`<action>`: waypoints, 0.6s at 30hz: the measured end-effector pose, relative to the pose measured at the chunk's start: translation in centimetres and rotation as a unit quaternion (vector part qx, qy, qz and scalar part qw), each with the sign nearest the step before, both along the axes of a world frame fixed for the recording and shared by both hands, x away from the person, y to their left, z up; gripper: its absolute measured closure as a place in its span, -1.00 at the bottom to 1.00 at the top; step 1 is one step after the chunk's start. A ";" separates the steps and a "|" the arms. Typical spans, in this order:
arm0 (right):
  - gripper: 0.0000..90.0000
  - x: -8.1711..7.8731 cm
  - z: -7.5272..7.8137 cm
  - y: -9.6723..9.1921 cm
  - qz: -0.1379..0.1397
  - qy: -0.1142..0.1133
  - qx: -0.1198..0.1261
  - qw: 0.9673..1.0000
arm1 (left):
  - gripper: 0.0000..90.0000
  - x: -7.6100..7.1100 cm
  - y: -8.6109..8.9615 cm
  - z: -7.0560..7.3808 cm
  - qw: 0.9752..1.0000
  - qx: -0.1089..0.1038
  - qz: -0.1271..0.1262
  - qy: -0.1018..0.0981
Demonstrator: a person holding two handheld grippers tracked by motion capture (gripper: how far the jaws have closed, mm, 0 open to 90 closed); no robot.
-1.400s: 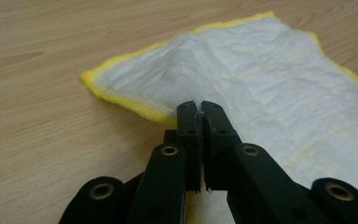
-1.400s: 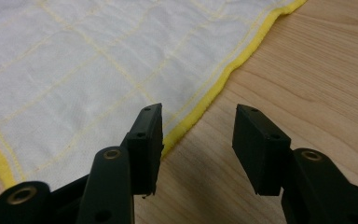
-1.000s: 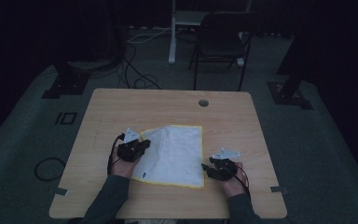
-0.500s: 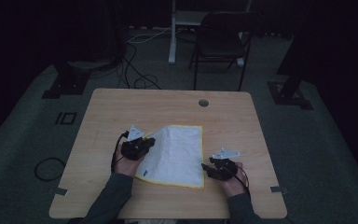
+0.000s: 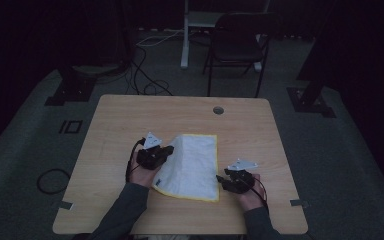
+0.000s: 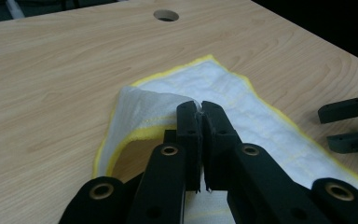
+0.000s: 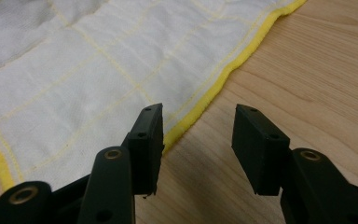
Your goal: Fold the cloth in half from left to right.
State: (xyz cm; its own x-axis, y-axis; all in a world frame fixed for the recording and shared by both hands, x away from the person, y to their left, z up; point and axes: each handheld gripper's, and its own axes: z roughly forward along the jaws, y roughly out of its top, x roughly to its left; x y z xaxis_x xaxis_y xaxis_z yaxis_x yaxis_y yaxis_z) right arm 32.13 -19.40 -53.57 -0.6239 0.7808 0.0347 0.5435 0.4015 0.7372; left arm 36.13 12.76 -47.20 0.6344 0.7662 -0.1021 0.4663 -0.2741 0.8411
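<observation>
The cloth [image 5: 191,165] is white with a thin yellow hem and a faint grid of yellow stitching across its weave. It lies near the middle of the table [image 5: 130,115], toward the person's side, mostly flat. Its left edge is lifted and curled over on itself, so the hem arches off the wood and shows the underside, as seen in the left gripper view [image 6: 168,100].

The left gripper [image 6: 200,109] has its jaws pressed together on that raised edge, a sliver of white fabric pinched between them. The right gripper [image 7: 198,128] sits at the cloth's near right corner, low over the wood, with its jaws standing wide apart and nothing between them; one jaw is over the fabric just inside the hem, the other over bare wood
</observation>
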 end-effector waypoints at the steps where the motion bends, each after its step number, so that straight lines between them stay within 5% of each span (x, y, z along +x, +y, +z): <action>1: 0.18 0.0 0.0 0.0 0.000 0.000 0.000 1.000 | 0.94 0.0 -0.1 0.0 1.000 -0.001 0.000 -0.001; 18: 0.18 0.0 0.0 -0.2 -0.002 -0.001 0.000 1.000 | 0.94 0.2 -1.9 0.5 1.000 -0.005 -0.017 -0.005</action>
